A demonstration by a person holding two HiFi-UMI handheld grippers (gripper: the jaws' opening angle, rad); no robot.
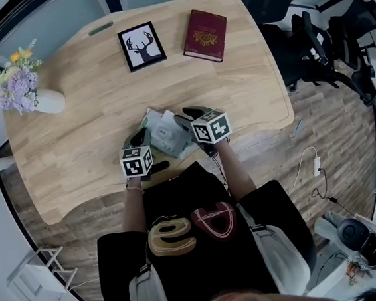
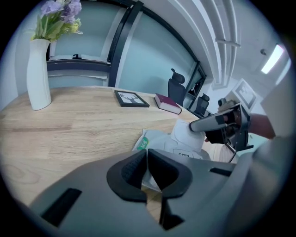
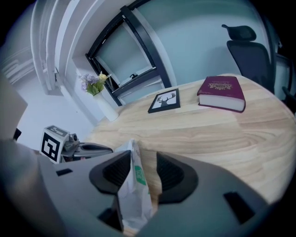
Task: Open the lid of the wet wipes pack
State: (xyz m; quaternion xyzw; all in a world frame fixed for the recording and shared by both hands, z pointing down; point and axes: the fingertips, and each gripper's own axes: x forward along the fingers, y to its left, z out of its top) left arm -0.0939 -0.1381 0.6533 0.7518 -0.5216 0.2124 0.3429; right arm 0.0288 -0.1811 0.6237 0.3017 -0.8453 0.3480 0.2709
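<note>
The wet wipes pack (image 1: 165,134) lies on the wooden table (image 1: 91,123), close to the front edge between both grippers. My left gripper (image 2: 147,166) is shut on the pack's (image 2: 162,141) near edge film. A white flap (image 2: 187,132) stands up from the pack's top above an "OPEN" label, and a finger (image 2: 208,123) of the other gripper touches it. My right gripper (image 3: 141,169) is open. The pack's crimped end with a green label (image 3: 134,185) stands between its jaws, leaning on the left pad with a gap to the right pad. In the head view the right gripper (image 1: 186,120) sits at the pack's right side.
A white vase of flowers (image 1: 35,96) stands at the table's far left. A framed deer picture (image 1: 141,46) and a red book (image 1: 205,36) lie at the back. Black office chairs (image 1: 310,40) stand right of the table. A cable (image 1: 313,167) lies on the floor.
</note>
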